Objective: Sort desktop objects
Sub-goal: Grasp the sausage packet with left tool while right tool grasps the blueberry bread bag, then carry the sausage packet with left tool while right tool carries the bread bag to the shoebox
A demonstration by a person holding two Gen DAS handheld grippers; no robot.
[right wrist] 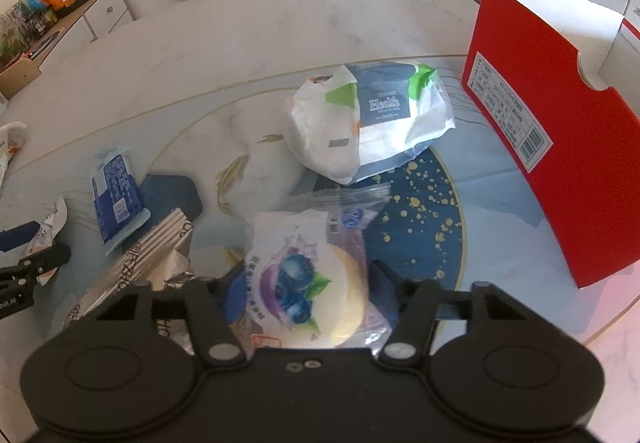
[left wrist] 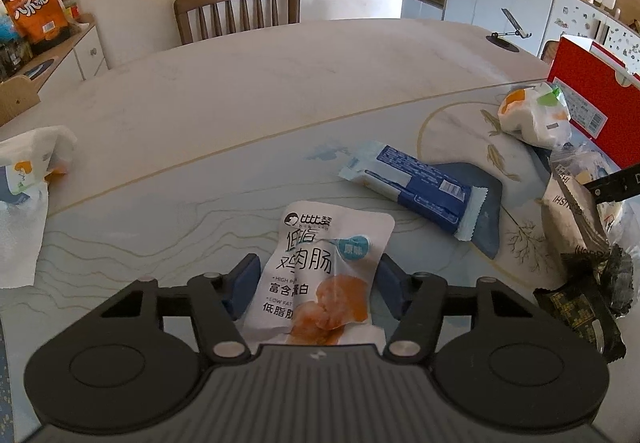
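Sausage pouch (left wrist: 320, 267) on table mat, between left gripper (left wrist: 316, 283) pads, pinched: light, floppy, slick; hold mid-body. Right gripper (right wrist: 300, 291) clamps blueberry bun pack (right wrist: 304, 283): soft, crushable; you squeeze gently.

Left gripper (left wrist: 316, 277) angled down over the table's near edge, blue pads (left wrist: 244, 277) flanking a pouch without clearly pressing it; right gripper (right wrist: 304, 293) pitched steeper, jaws likewise partly closed around a packet.
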